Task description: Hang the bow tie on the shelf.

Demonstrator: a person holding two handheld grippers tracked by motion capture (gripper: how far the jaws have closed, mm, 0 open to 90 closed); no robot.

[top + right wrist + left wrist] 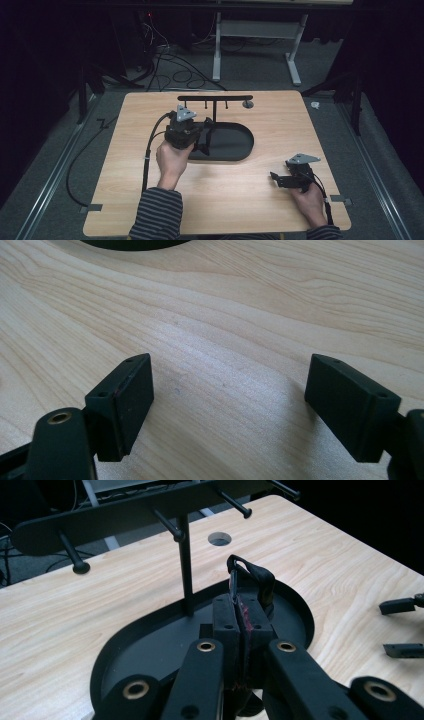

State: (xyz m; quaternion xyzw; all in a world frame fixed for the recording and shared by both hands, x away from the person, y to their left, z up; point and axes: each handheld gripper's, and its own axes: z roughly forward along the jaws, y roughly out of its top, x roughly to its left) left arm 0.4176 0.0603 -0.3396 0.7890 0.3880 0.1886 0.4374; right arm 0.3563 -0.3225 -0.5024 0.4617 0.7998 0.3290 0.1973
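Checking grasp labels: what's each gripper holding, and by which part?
Left gripper: jaws shut on a thin flat piece at the lower end of a black strap loop, above the stand's tray. What the piece is cannot be told. Right gripper: open, holding nothing.

A light wooden table (pixel 125 150) with rounded corners carries a black oval tray (pixel 235 145) set near its middle toward the far edge. From the tray rises a thin post bearing a black crossbar with pegs (pixel 125 512). A round grommet hole (pixel 247 104) sits in the tabletop just behind the rack.
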